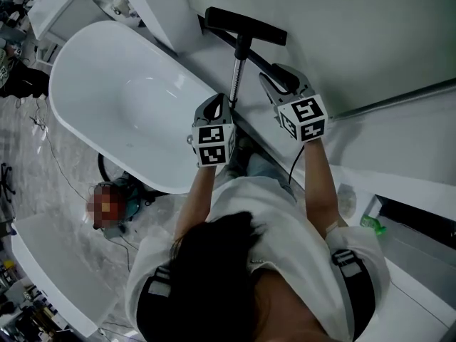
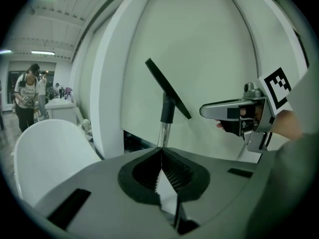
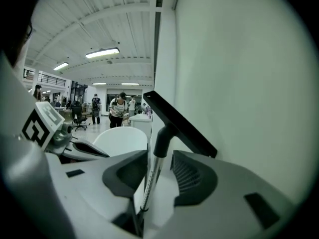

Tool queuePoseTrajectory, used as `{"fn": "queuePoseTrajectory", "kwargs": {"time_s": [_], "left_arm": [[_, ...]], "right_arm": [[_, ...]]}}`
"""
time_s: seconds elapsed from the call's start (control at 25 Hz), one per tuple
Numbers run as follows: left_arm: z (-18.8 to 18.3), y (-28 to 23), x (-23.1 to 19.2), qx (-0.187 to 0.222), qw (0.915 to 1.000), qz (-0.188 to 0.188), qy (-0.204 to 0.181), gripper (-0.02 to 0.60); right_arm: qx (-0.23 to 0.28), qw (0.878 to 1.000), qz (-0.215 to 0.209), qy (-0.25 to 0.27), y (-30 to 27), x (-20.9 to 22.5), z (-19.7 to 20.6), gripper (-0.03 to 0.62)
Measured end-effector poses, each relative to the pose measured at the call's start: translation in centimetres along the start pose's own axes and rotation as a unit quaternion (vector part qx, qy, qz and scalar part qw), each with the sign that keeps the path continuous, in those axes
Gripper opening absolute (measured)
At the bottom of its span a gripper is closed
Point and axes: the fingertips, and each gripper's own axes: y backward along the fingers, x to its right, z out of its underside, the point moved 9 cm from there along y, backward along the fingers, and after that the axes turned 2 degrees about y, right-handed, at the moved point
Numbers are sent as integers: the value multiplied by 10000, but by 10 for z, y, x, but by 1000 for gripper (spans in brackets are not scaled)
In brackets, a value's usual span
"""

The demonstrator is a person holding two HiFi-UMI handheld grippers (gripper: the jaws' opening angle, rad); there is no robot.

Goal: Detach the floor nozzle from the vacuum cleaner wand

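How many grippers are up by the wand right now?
2. The left gripper is just left of the wand, beside the bathtub; the right gripper is just right of it. Neither is hidden.

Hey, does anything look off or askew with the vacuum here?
Nothing looks spilled or broken. The nozzle, by the white wall, sits slanted rather than square across the wand. It may simply be swivelled on its joint.
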Motion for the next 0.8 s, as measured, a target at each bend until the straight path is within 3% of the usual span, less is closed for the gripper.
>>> {"fn": "queuePoseTrajectory", "kwargs": {"time_s": [0.24, 0.36, 0.48, 0.8], "left_arm": [[-7, -21, -4, -40, 9999, -112, 89, 5], [-14, -25, -6, 153, 9995, -252, 65, 5], [-17, -28, -10, 281, 9990, -331, 63, 5], [-18, -40, -20, 94, 9992, -376, 53, 5]], "right_arm": [[-2, 9958, -86, 910, -24, 21, -16, 172], [-112, 9903, -134, 1381, -36, 30, -25, 204], [-118, 9869, -156, 1601, -48, 39, -33, 222], [-390, 9733, -139, 2258, -72, 58, -38, 239]]}}
